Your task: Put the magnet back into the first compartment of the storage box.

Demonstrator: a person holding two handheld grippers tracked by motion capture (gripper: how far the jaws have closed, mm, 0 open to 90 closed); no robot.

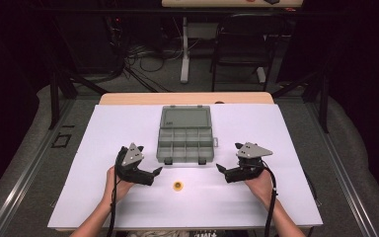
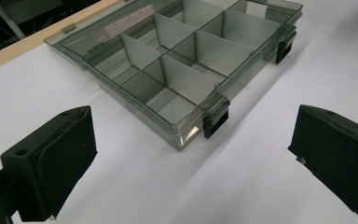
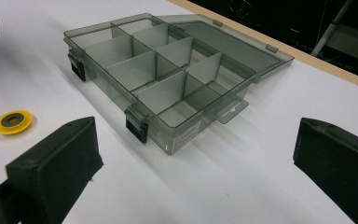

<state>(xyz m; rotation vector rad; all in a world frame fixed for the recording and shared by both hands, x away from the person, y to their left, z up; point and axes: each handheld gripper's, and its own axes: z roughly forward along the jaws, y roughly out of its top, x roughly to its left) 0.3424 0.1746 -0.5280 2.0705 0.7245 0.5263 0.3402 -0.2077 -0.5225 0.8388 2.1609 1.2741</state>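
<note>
Resting nearest on the white table [image 1: 103, 207], two hands are seen, each with tongs spread and empty: left gripper [image 1: 157, 171] at nine o'clock, right gripper [image 1: 220, 169] at three. Between them lies a small yellow disc [image 1: 178, 185]. At twelve o'clock, an open compartment box [image 1: 185, 140] waits. The flat disc could be pushed away or slipped by a clumsy pinch.

White sheet [image 1: 286, 197] spread over the desk [image 1: 128, 98], wooden edge bare at the far side. Beyond, black chair [image 1: 244, 44], white table leg [image 1: 184, 54], tangled cables [image 1: 148, 61] on the floor.
</note>
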